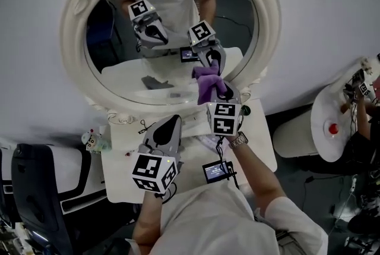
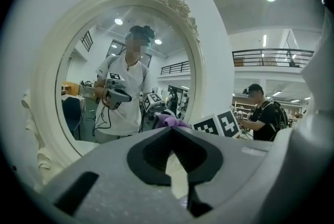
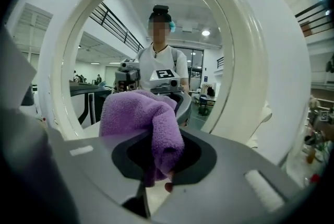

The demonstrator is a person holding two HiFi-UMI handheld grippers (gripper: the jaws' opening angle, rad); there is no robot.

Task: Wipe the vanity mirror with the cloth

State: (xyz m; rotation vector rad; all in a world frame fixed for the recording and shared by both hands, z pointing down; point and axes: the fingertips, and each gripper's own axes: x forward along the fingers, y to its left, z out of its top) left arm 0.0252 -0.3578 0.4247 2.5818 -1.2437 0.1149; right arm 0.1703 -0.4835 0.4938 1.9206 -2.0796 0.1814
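Observation:
The oval vanity mirror (image 1: 148, 40) in its ornate white frame (image 1: 72, 40) stands on a white table (image 1: 122, 179). My right gripper (image 1: 221, 93) is shut on a bunched purple cloth (image 1: 209, 88), which it holds against the lower right of the glass. In the right gripper view the cloth (image 3: 138, 116) drapes over the jaws and hides their tips, with the mirror (image 3: 104, 35) filling the view behind. My left gripper (image 1: 173, 120) hovers low over the table in front of the mirror's base, shut and holding nothing. The left gripper view shows the mirror (image 2: 104, 61) ahead and the cloth (image 2: 171, 121) just past the jaws.
A small figurine (image 1: 91, 139) sits at the table's left edge. A black chair (image 1: 35, 182) stands at the lower left. To the right is a round white table (image 1: 329, 111) with a red object (image 1: 333, 128), and another person (image 1: 363, 90) is beside it.

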